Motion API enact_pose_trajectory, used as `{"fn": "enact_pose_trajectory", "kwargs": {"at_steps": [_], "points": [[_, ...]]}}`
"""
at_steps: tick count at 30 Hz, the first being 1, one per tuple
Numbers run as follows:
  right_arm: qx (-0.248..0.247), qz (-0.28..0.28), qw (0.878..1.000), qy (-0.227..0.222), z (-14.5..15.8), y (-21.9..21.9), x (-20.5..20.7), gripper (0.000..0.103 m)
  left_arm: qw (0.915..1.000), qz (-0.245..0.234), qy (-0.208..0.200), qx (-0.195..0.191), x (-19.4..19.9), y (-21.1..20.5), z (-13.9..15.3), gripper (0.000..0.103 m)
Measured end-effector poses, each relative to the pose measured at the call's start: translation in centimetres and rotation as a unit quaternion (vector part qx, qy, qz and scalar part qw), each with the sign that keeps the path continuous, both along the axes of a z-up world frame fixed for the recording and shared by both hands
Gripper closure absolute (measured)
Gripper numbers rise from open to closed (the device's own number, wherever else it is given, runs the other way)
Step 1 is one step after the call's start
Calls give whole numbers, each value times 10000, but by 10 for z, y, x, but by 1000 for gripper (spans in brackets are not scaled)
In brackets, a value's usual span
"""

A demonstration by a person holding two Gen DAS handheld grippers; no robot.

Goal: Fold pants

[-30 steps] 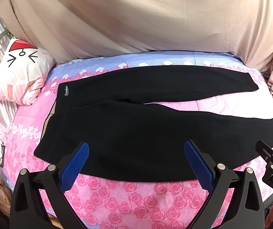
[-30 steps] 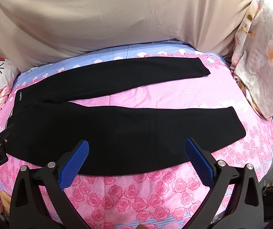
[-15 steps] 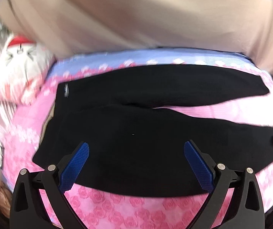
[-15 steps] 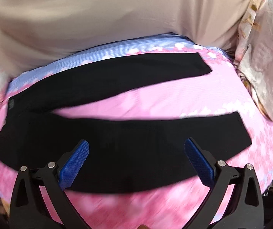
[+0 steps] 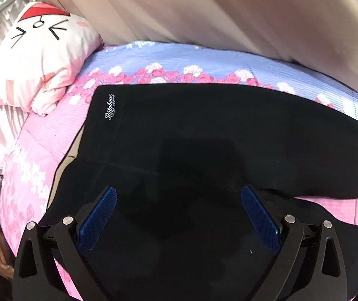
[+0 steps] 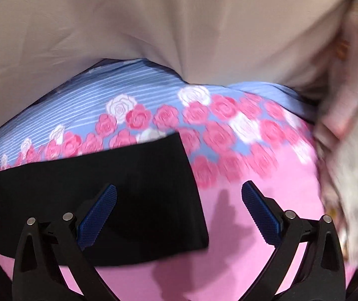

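- We are looking at black pants [image 5: 204,130], smooth matte knit, lying flat on a rose-printed pink and blue bedsheet [image 5: 153,60]; a silver script logo is showing at the waistband corner.
- We are holding the left gripper [image 5: 179,200] wide open over the waist, gripping nothing.
- We are holding the right gripper [image 6: 179,199] equally agape and empty above a squared leg cuff [image 6: 168,175].
- A cartoon-face pillow [image 5: 41,50] is resting nearby.
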State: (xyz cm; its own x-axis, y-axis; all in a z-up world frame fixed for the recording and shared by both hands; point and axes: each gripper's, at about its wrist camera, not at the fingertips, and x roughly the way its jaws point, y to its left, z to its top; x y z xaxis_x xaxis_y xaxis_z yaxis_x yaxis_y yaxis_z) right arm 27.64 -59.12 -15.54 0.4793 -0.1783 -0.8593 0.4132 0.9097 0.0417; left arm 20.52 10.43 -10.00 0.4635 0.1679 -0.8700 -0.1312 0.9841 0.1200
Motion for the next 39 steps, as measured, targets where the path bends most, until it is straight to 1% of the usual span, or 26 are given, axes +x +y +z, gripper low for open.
{"fn": "enact_pose_trajectory", "kwargs": {"at_steps": [2,3,4,5,6,8,10,12,13,14,16,17,19,20,22,24,26,29,32,33,34,35,36,37,38,39], "points": [[-88,172,9998,32,-7,-2,12,5,10000,44,-44,10,5,5,-1,5],[-29,271,9996,34,-11,-2,16,6,9999,84,-57,-29,5,6,-2,5],[-3,367,9993,20,-14,-1,21,10,9998,106,-38,-157,7,10,-4,5],[34,441,9990,28,-17,0,24,20,9995,138,-24,-279,9,15,-5,5],[116,518,9986,37,-21,-1,29,23,9992,189,-35,-349,11,20,-6,5],[231,550,9982,-104,-23,-2,34,28,9990,319,-94,-295,13,26,-8,5],[255,546,9980,-179,-24,-1,36,29,9989,410,-176,-117,17,34,-7,5],[269,544,9978,-259,-24,0,36,35,9987,463,-188,49,24,42,-6,5],[256,570,9976,-292,-24,1,38,40,9986,491,-197,66,28,49,-5,5],[220,600,9974,-330,-23,2,38,52,9984,518,-198,76,33,56,-5,5],[217,675,9967,-403,-21,1,40,68,9981,597,-116,45,50,79,-4,5],[215,695,9966,-389,-20,8,38,74,9979,640,-84,59,57,88,-4,5],[168,795,9961,-354,-17,19,41,81,9975,712,-24,13,75,113,-5,5],[141,811,9960,-333,-17,21,43,82,9970,770,-13,-23,83,123,-6,5],[91,785,9965,-289,-16,24,45,82,9961,808,-30,-343,104,149,-6,5],[78,729,9969,-267,-15,29,47,82,9956,799,24,-482,122,165,-9,5],[67,663,9975,-250,-16,32,50,82,9961,789,60,-378,141,179,-14,5],[31,549,9982,-230,-17,37,54,82,9971,561,273,-436,162,189,-25,5],[150,377,9988,-264,-19,37,52,82,9969,492,453,-425,172,194,-35,6],[185,309,9990,-273,-19,37,53,82,9962,489,538,-480,175,196,-39,9],[206,269,9991,-273,-18,37,52,82,9958,434,558,-580,176,197,-41,25],[207,230,9992,-266,-18,37,52,82,9959,408,542,-606,177,198,-41,37],[193,198,9993,-250,-18,34,53,82,9955,412,558,-646,178,199,-41,62],[211,177,9993,-247,-17,34,53,84,9945,412,569,-778,179,200,-41,80],[241,165,9992,-262,-15,35,53,88,9940,421,552,-844,178,201,-40,80],[240,160,9992,-281,-11,39,52,88,9944,384,482,-859,177,200,-35,82]]}}
